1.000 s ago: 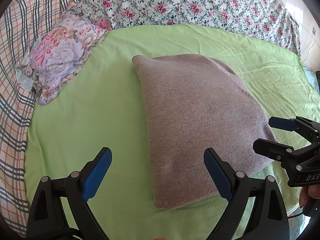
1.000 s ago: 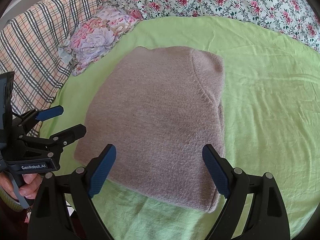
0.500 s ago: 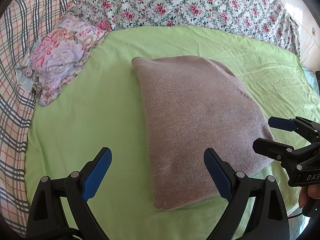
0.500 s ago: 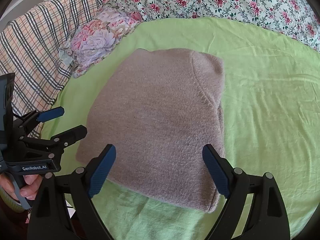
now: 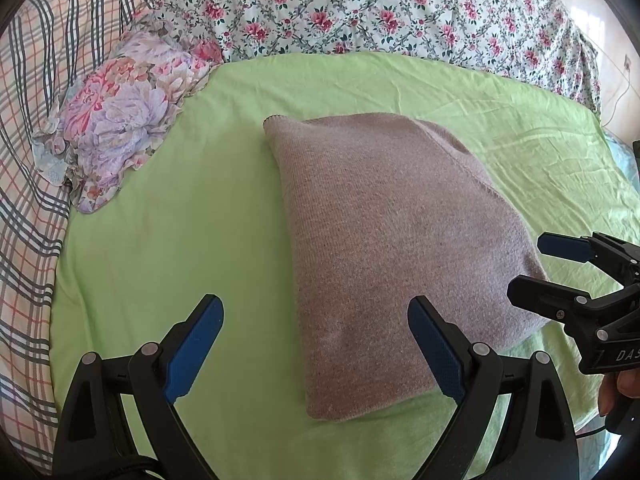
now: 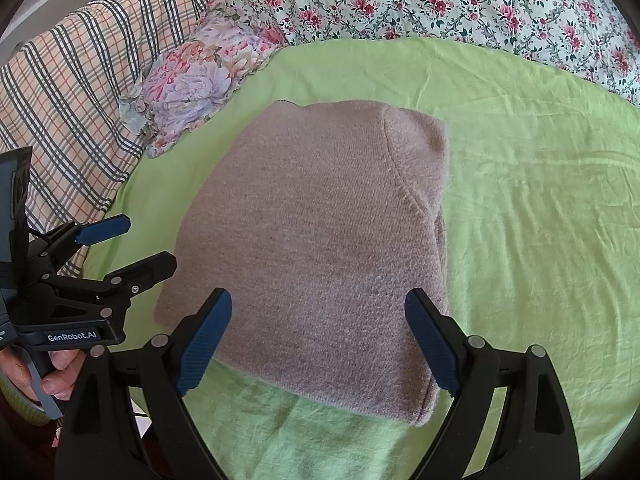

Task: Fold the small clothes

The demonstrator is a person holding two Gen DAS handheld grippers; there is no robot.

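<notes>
Holding both sets of jaws wide apart, you've got nothing gripped: your left gripper (image 5: 316,350) sits low in its frame, your right gripper (image 6: 318,346) low in its own. The folded mauve knit sweater (image 6: 320,248) lies mid-frame on the lime green sheet (image 5: 180,260). A purple-pink floral pillow (image 5: 120,120) sits upper left, beside the plaid blanket (image 6: 80,92) and rose-print bedspread (image 5: 360,12).
</notes>
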